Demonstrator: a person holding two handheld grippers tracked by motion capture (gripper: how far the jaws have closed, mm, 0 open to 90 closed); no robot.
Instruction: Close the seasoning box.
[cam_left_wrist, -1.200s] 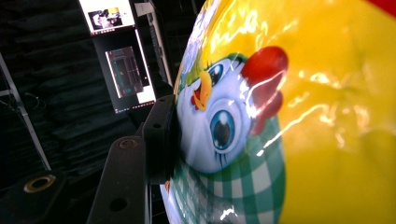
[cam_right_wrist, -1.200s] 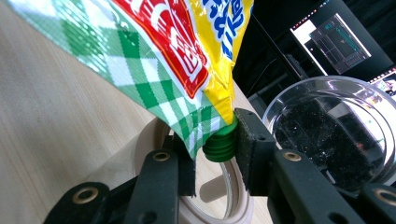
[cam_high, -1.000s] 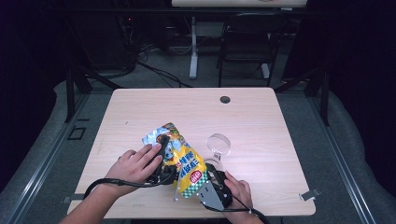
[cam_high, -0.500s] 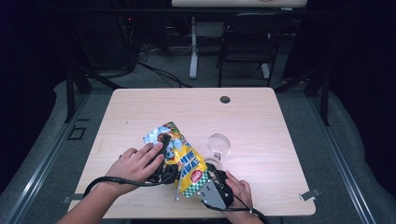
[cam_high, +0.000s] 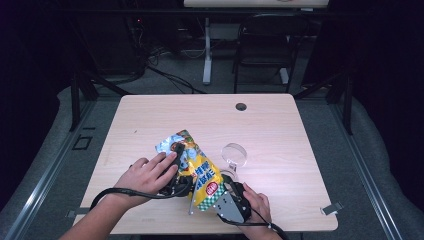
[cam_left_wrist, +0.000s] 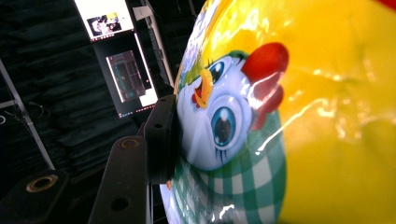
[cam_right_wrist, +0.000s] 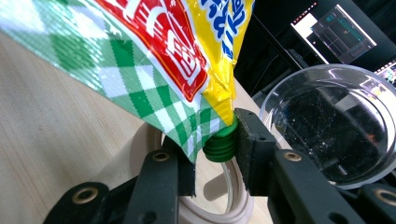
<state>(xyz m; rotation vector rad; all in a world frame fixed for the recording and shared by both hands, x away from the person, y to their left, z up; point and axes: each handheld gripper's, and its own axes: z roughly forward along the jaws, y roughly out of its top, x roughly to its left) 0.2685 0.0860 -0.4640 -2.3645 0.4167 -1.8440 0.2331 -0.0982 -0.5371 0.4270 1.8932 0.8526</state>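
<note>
Now pouch (cam_high: 197, 170) betw left jaws, green cap (cam_right_wrist: 220, 143) betw right.

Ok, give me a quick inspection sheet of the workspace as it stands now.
Surface: light wooden table, grommet hole near the far edge.
Job's things: yellow snack pouch with a green screw cap; clear glass bowl beside it; wooden ring under the cap.
Clutter: nothing seen.
Grippers: left gripper clamps the pouch body; right gripper is closed on the cap.
Cables: black cable trails from the left gripper.
Surroundings: dark room, chair, lit monitors.
</note>
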